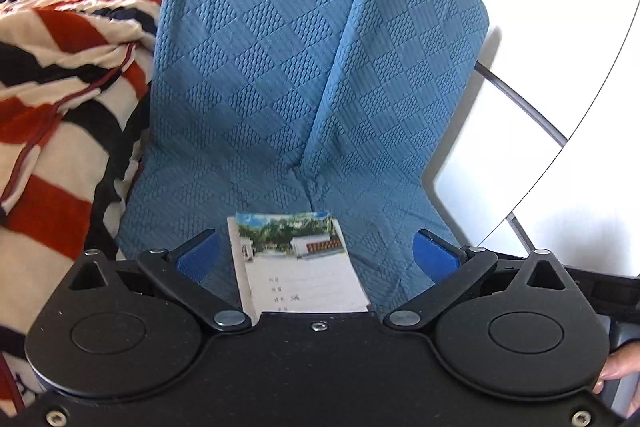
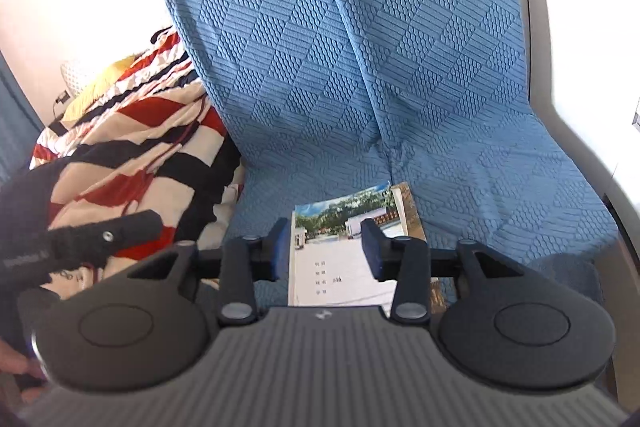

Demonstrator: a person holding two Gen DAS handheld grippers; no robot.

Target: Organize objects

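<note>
- Blue quilted cushions [image 1: 256, 75] formed a seat and two leaning back pads, one overlapping the other.
- On the seat lay a notebook [image 1: 298, 263] with a photo cover, flat, near the front edge; a second book [image 2: 412, 215] peeked out beneath it in the right wrist view.
- Left gripper [image 1: 318, 255] stood wide, its blue pads [image 1: 198, 259] well clear of the notebook on either side.
- Right gripper [image 2: 326, 247] was partly spread above the notebook [image 2: 340, 259], nothing gripped.
- Striped bedding [image 1: 60, 115] lay bunched against the cushions' left side.

Home bedroom, 2 blue quilted pillows [image 1: 256, 59] against white headboard [image 1: 520, 7], striped blanket [image 1: 60, 99]
</note>
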